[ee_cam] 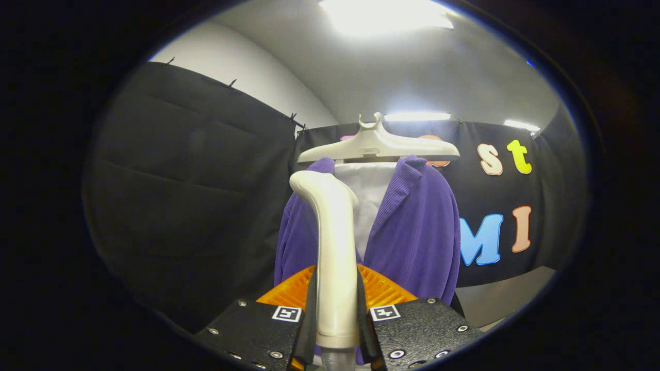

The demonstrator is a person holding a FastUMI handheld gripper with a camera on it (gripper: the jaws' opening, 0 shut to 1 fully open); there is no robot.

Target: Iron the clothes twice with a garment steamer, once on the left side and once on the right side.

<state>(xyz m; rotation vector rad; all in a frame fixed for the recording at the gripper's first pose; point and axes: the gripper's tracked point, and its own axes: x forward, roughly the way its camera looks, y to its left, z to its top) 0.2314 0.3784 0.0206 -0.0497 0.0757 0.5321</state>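
In the gripper view, the gripper has both fingers closed tight against the handle of a cream-white plastic garment steamer, one finger pressing on each side, so the steamer is firmly held. The handle rises straight up from between the fingers, and its curved head bends away at the top, toward the garment.

Just beyond the steamer hangs a purple ribbed jacket, open at the front over a white inner shirt, both carried on a broad cream plastic hanger in front of the booth's black cloth wall. The steamer head stands level with the jacket's collar, over the lapel on the side nearer the plain black cloth. Whether the head touches the fabric cannot be told from here.

My reading is that the steamer is in hand and raised to the top of one front panel, ready for a downward pass. Nothing shows either side already steamed, so both strokes may remain.
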